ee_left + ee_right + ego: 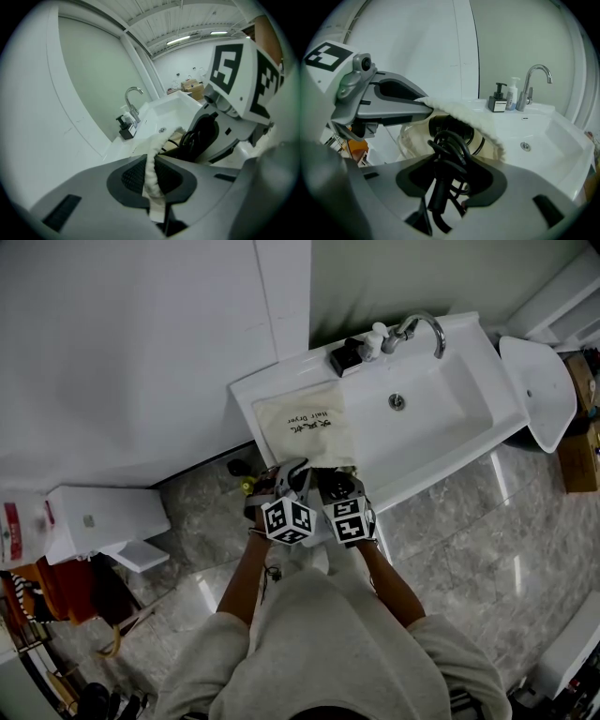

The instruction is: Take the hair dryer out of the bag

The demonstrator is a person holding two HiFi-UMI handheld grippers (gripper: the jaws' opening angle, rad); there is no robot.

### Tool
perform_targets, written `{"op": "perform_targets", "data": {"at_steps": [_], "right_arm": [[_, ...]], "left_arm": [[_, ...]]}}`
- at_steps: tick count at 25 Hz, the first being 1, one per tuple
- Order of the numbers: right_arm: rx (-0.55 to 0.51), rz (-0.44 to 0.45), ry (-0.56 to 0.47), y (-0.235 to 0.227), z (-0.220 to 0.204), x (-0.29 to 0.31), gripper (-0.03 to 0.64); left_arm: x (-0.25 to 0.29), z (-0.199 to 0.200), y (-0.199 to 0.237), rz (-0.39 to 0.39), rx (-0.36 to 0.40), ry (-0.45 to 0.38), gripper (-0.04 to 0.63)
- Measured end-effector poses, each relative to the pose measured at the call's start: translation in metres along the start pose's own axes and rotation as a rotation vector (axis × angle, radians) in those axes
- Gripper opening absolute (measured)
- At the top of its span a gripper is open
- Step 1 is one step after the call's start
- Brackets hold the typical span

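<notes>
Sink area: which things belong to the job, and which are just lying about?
Job: bag, gripped by left claw; hair dryer in its mouth; cord, gripped by right claw.
Lying about: faucet, bottles.

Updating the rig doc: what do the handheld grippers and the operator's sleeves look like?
Left gripper and right gripper match: grey moulded bodies, dark ribbed pads inside the jaws, and a white cube with black square markers on each. The person wears a light short-sleeved top.
</notes>
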State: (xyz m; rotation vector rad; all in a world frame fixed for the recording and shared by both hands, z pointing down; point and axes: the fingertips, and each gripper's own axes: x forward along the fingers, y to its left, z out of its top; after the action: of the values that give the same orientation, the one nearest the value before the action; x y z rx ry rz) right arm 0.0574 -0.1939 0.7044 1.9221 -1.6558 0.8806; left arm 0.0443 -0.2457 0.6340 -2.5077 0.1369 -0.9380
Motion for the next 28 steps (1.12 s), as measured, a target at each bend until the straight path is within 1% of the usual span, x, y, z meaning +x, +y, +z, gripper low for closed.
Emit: {"op": "perform_targets", "data": {"at_steps": [8,13,21,25,28], "right_arm": [[-0.016,0.007,0.024,0.006,-0.018,-0.026,0.186],[-0.027,-0.007,0.036,0.008,-0.036,-0.038,0.186],[-0.031,-0.005,0.015,0.008,-0.046,-0.033,0.190],[-0.024,-0.006,0.029,0.008,-0.053,-0.030,0.196],[-0.039,0.014,0.049,0.011,-0.059,-0.028,0.204]], "left_arm": [[0.003,-0.001,0.002,0.005,-0.028,0.003,0.031],[0.003,-0.002,0.001,0.006,-0.032,0.001,0.031],[0.003,-0.001,0.000,0.008,-0.038,0.000,0.031],[0.003,-0.002,-0.001,0.006,-0.039,0.000,0.031],[0.002,-0.002,-0.001,0.007,-0.038,0.001,0.031]]}}
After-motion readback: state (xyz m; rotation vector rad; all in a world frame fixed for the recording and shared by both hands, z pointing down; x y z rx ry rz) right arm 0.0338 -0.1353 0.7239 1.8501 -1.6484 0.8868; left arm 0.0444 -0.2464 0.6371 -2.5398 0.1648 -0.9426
